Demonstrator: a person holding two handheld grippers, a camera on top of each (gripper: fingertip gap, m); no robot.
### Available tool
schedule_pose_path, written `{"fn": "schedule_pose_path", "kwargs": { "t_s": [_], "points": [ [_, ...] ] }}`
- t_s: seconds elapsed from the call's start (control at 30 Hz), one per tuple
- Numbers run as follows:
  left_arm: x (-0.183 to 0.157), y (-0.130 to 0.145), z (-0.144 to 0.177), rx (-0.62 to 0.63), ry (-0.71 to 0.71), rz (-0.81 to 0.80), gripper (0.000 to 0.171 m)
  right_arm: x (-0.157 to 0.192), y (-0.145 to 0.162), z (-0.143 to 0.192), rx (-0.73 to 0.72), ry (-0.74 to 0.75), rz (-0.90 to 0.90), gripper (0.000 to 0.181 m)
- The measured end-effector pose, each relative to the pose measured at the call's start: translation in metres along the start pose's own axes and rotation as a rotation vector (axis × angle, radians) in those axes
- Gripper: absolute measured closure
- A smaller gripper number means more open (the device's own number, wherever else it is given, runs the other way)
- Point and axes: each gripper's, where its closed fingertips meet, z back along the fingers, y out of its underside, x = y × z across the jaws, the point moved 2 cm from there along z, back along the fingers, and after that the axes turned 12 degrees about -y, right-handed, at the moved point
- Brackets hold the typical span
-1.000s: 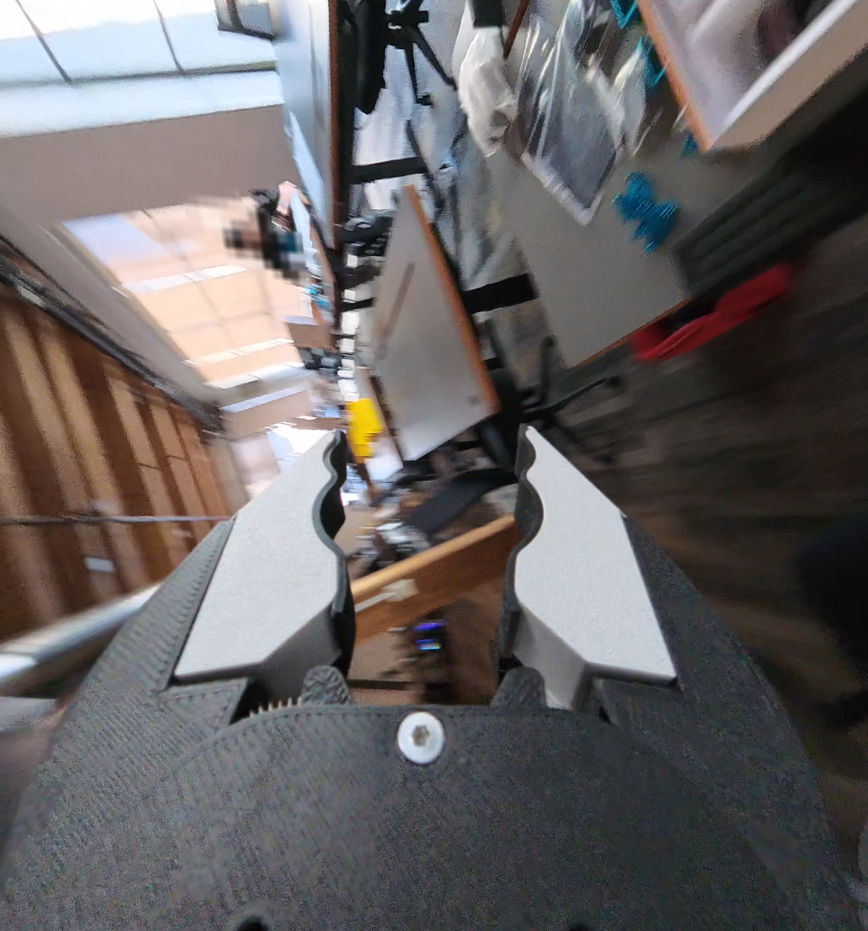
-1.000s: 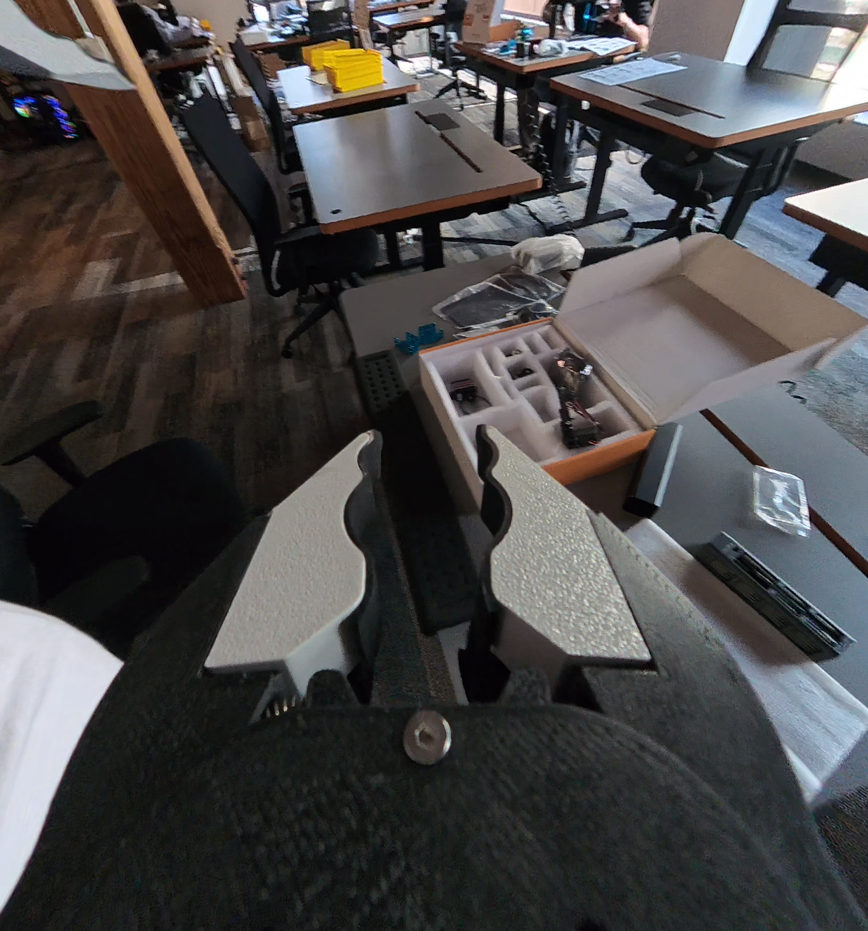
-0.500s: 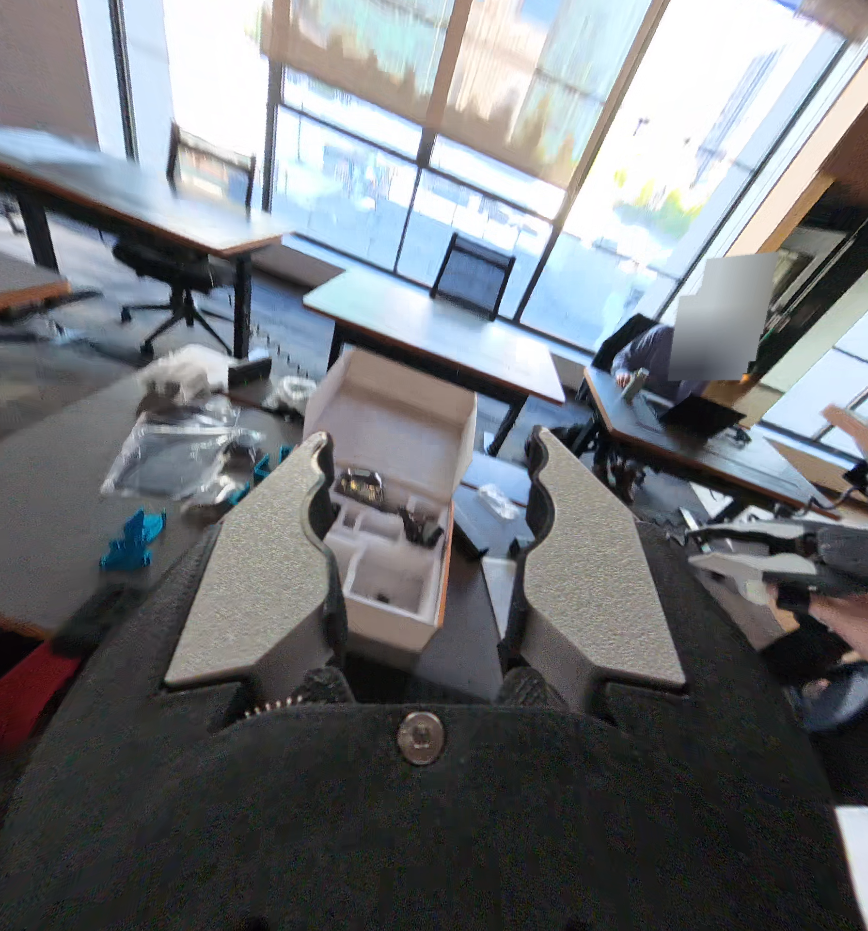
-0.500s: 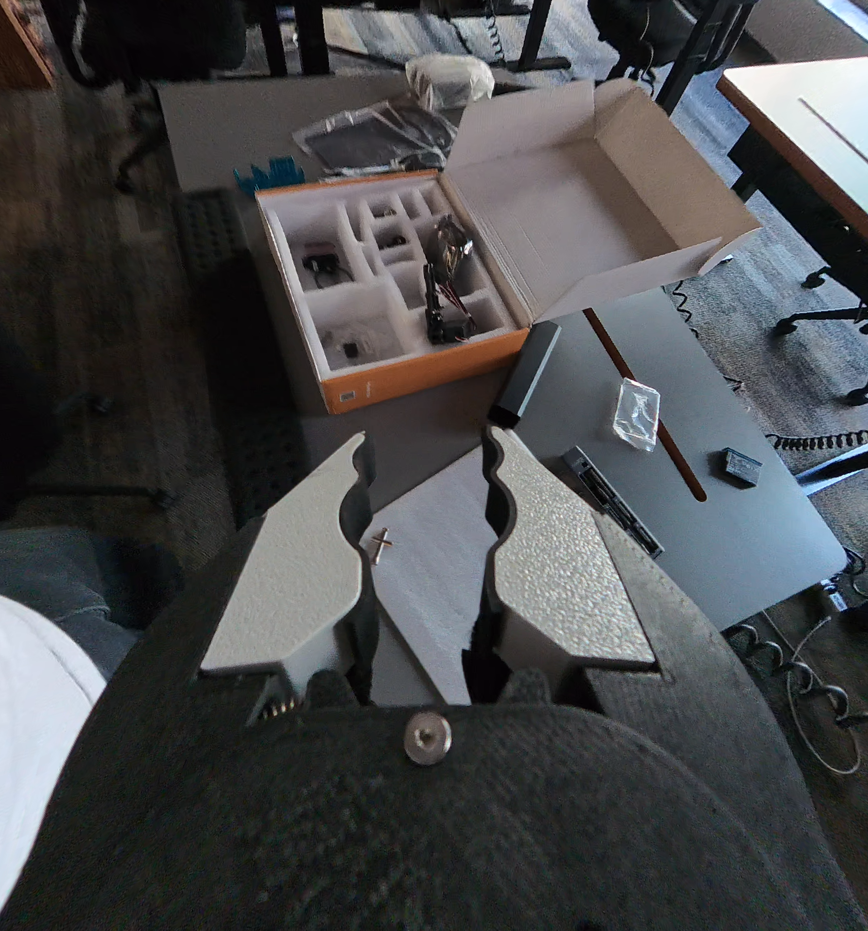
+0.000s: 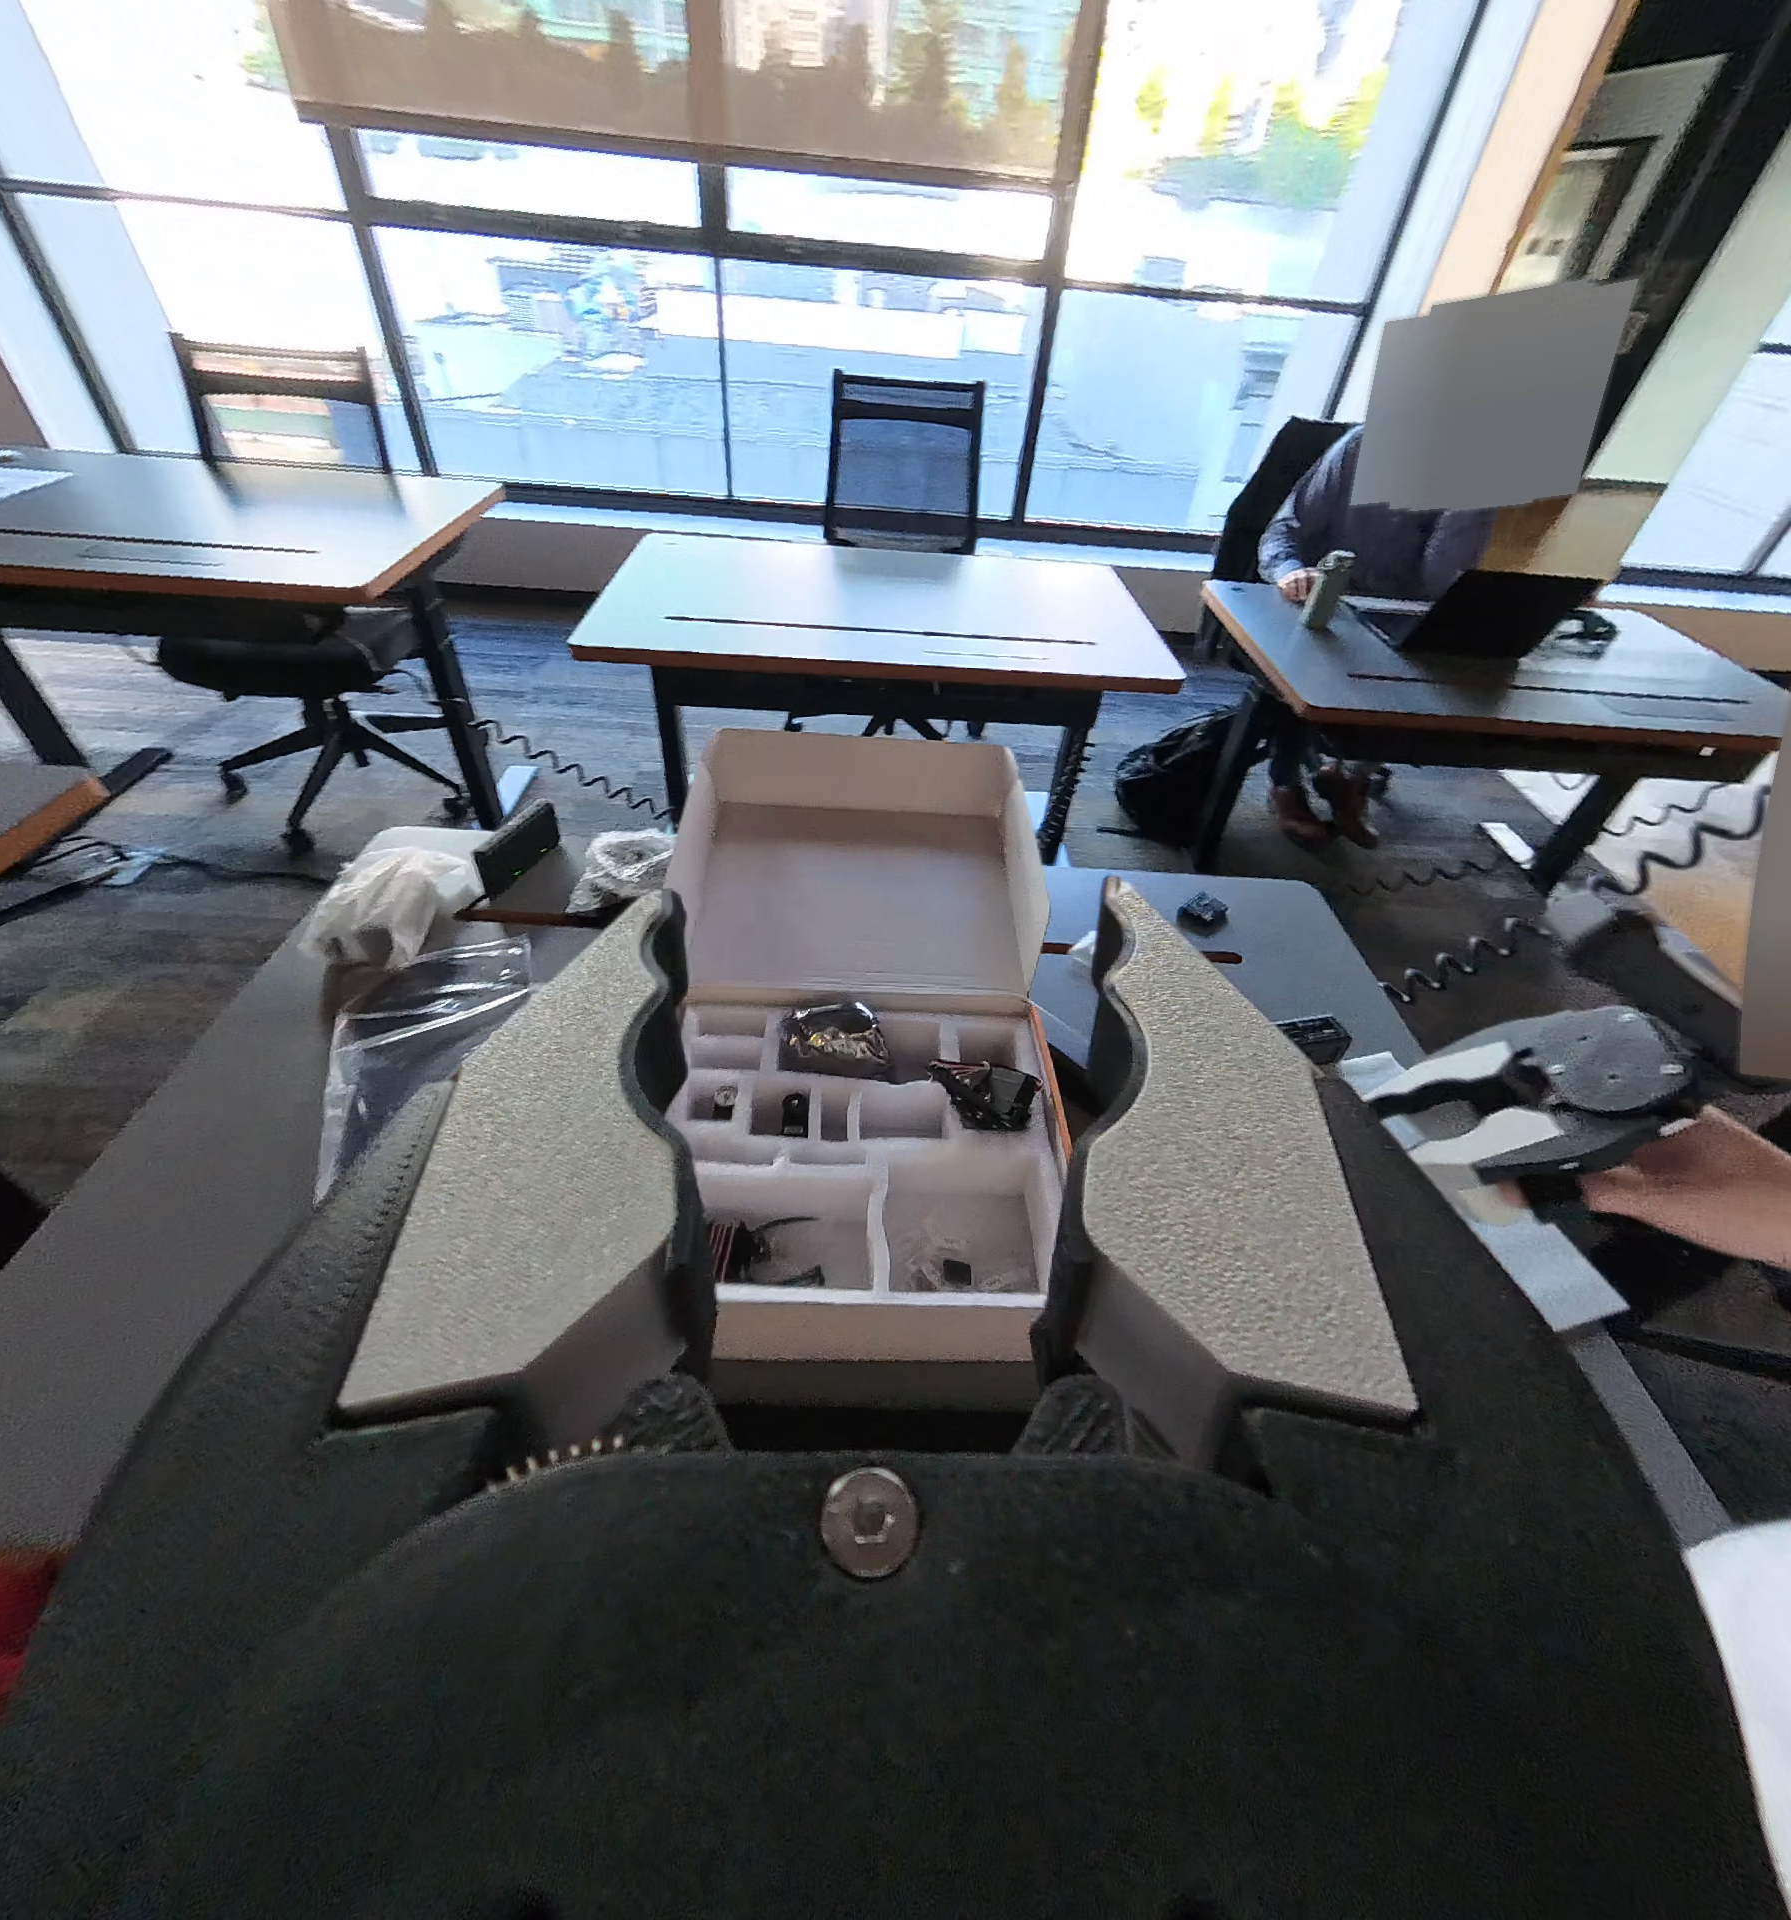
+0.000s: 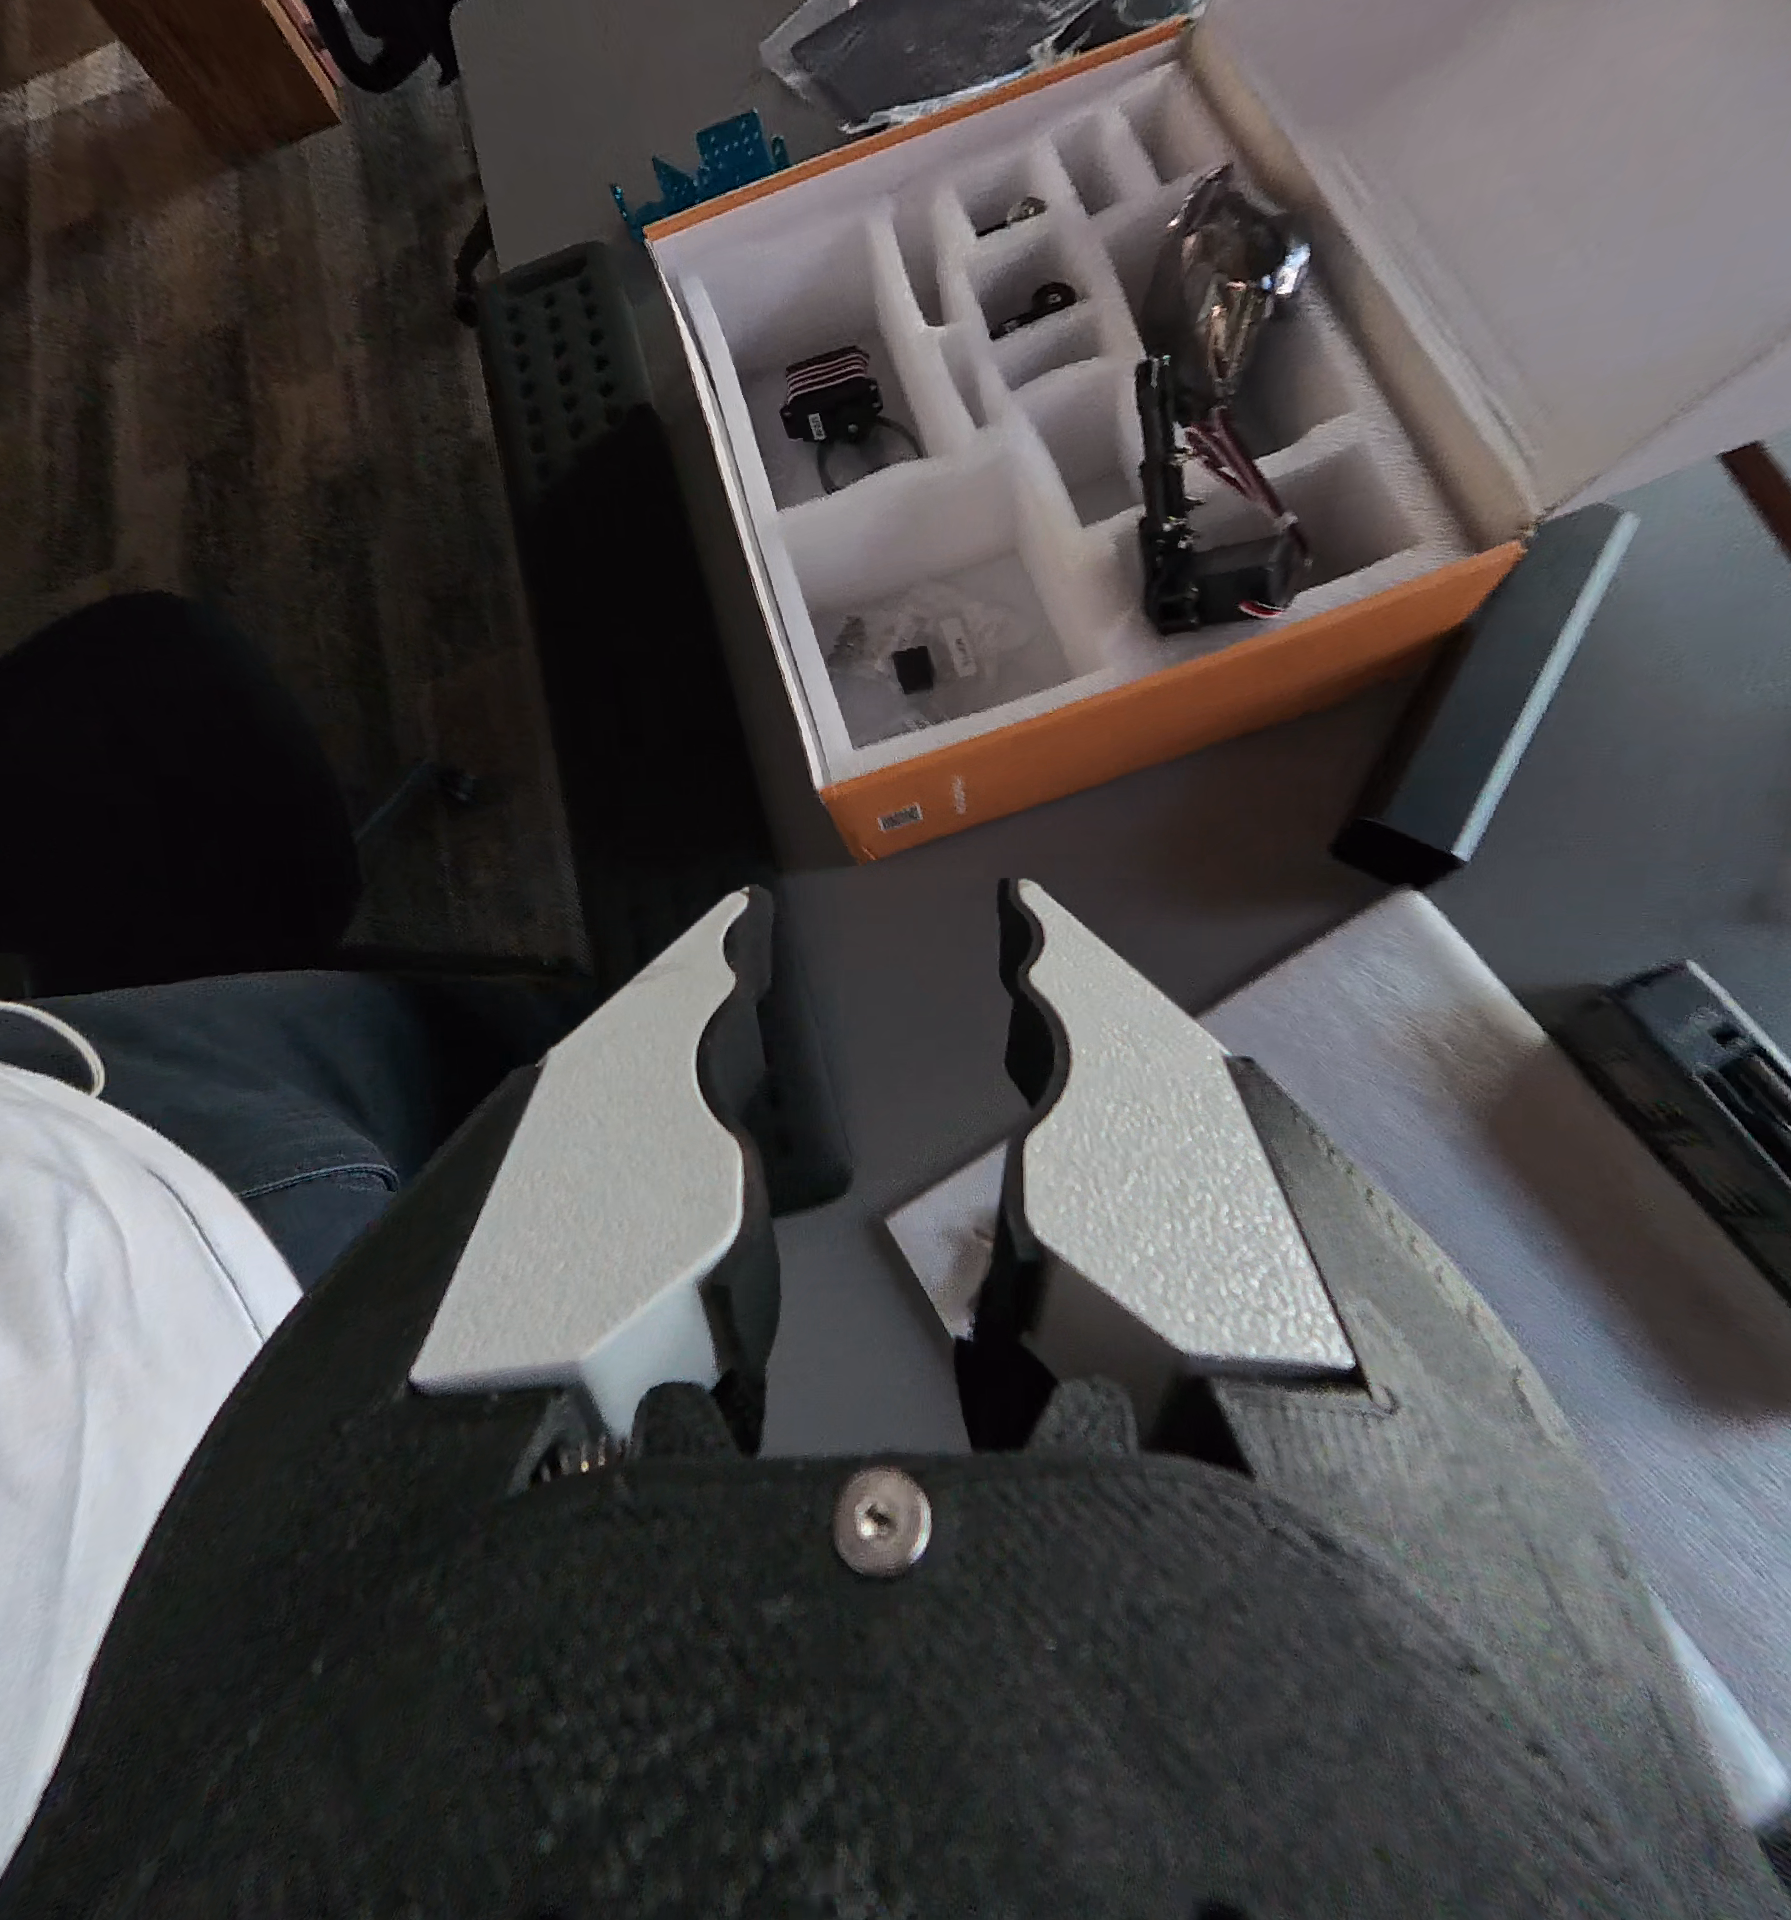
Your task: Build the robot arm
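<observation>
An open cardboard box (image 5: 870, 1332) with a white foam insert stands on the grey table, its lid (image 5: 849, 894) tilted back. Its compartments hold a black servo (image 6: 831, 400), a silver foil bag (image 6: 1234, 249), a wired black part (image 6: 1171, 520) and small bagged bits (image 6: 912, 660). My left gripper (image 5: 886, 914) is open and empty, held above the table and framing the box. My right gripper (image 6: 886, 902) is open and empty over the table's front part, short of the box's orange side (image 6: 1130, 727). It also shows in the left wrist view (image 5: 1400, 1117), held by a hand.
A long black box (image 6: 1483, 686) lies right of the cardboard box, a flat black device (image 6: 1743, 1101) farther right, a white sheet (image 6: 1442, 1091) under my right finger. Blue parts (image 6: 704, 177) and plastic bags (image 5: 423, 997) lie to the left. Desks, chairs and a seated person (image 5: 1369, 540) are behind. One gripper's finger ends stand about 40 cm off the other's.
The left view swung from a sideways look at the room round to face the box squarely. The right gripper dropped lower and closer to the table and box. Both stayed open.
</observation>
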Motion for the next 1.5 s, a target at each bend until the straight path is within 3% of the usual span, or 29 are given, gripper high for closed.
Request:
{"fn": "schedule_pose_path", "kwargs": {
  "t_s": [0.13, 0.33, 0.57, 0.7, 1.03, 1.37, 1.43, 1.5],
  "points": [
    [0.036, -0.001, -0.041, -0.023, 0.136, 0.004, 0.098, -0.01, -0.015, -0.056, 0.021, 0.015, -0.032, 0.138],
    [0.114, -0.005, -0.102, 0.014, 0.239, -0.157, 0.104, -0.03, -0.034, -0.149, 0.061, 0.075, -0.152, 0.14],
    [0.172, 0.002, -0.131, 0.044, 0.334, -0.105, 0.107, -0.06, -0.007, -0.223, 0.456, -0.004, -0.119, 0.147],
    [0.196, 0.004, -0.134, 0.041, 0.302, -0.101, 0.109, -0.081, 0.007, -0.235, 0.733, -0.043, 0.036, 0.148],
    [0.228, 0.018, -0.119, 0.076, 0.217, -0.077, 0.111, -0.087, 0.024, -0.255, 1.004, -0.171, 0.249, 0.152],
    [0.226, 0.023, -0.115, 0.102, 0.187, -0.102, 0.112, -0.088, 0.038, -0.265, 1.11, -0.199, 0.213, 0.156],
    [0.224, 0.021, -0.115, 0.099, 0.186, -0.106, 0.112, -0.089, 0.039, -0.266, 1.113, -0.175, 0.211, 0.162],
    [0.221, 0.02, -0.117, 0.102, 0.189, -0.109, 0.112, -0.09, 0.039, -0.267, 1.112, -0.165, 0.203, 0.181]
  ]
}}
